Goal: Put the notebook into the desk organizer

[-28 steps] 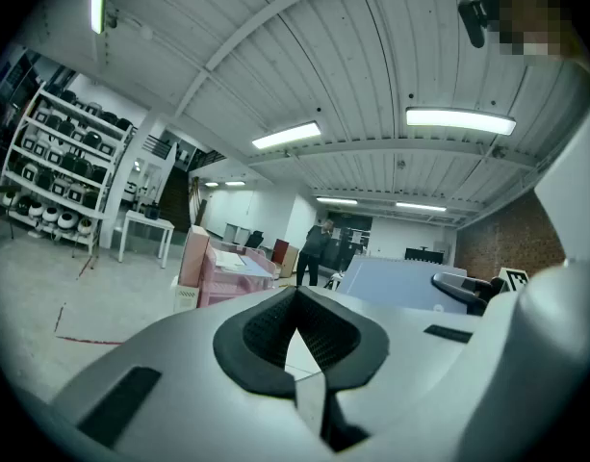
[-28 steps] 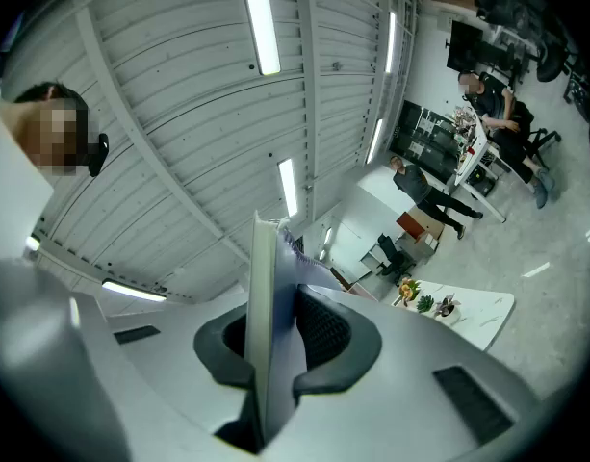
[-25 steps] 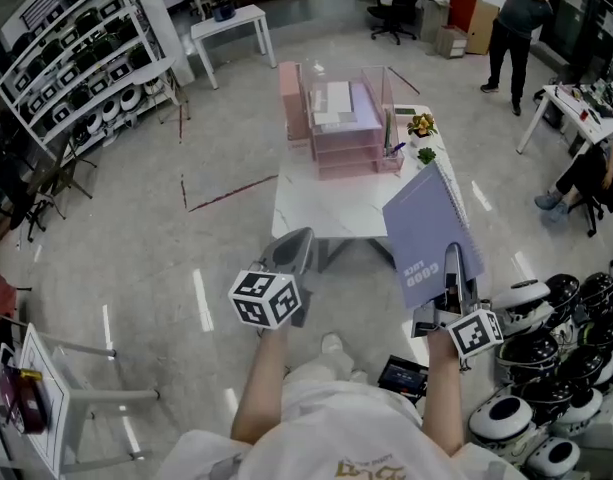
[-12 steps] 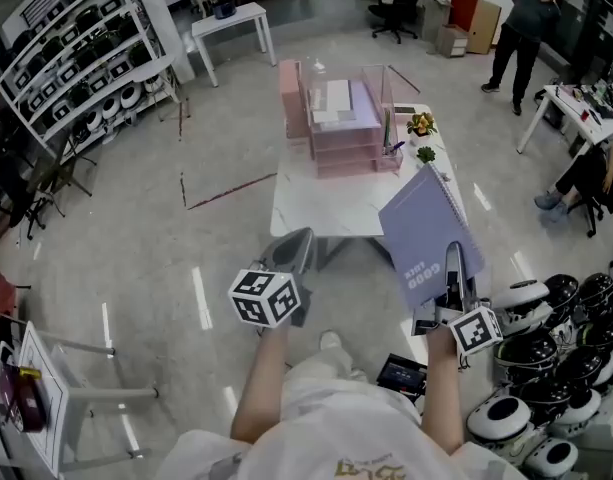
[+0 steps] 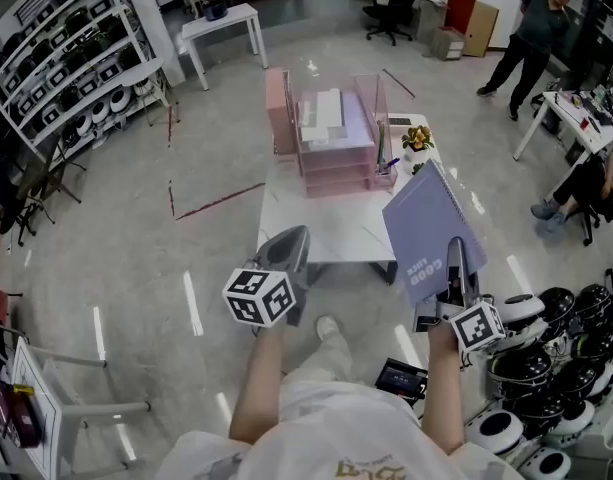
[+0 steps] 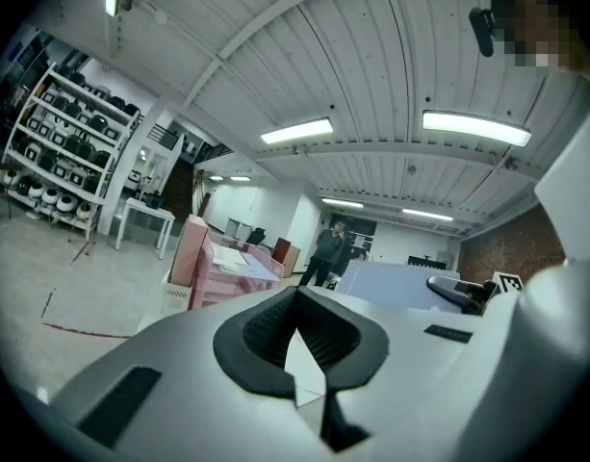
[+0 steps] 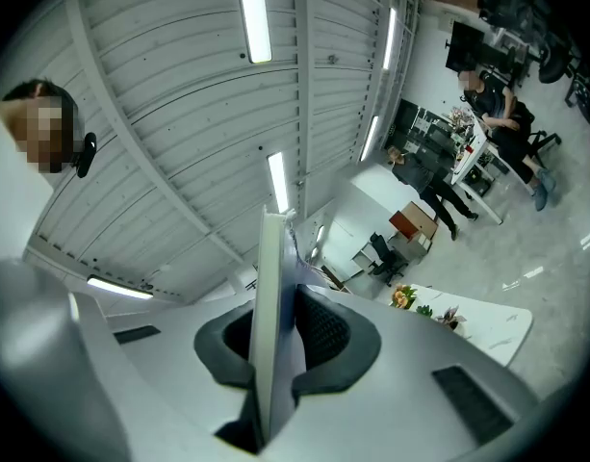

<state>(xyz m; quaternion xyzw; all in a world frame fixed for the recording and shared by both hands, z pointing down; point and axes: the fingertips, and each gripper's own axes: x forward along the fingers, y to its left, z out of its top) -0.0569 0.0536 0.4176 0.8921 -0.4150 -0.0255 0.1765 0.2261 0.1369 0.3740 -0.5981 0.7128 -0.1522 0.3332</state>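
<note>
The pink desk organizer [image 5: 331,143] on the white surface [image 5: 316,230] carries white papers on top; what is in its lower trays cannot be made out. The right claw [image 5: 456,260] clamps the lilac notebook [image 5: 426,226] in the air by the surface's near corner. The right gripper view shows the notebook edge-on only. The left claw [image 5: 291,245] is closed on nothing.

White T-shirt [image 5: 336,428], gold print; grey left gripper [image 5: 301,236], right gripper [image 5: 456,246], black-and-white marker cubes [image 5: 258,296]

At centre right, the lavender spiral-bound notebook [image 5: 426,230] bears white lettering. At upper centre, the translucent pink plastic desk organizer [image 5: 336,153] stands on a white, faintly veined table [image 5: 321,230]. Black-and-white square markers pattern the cubes on the grey left gripper [image 5: 296,238] and right gripper [image 5: 454,250].
</note>
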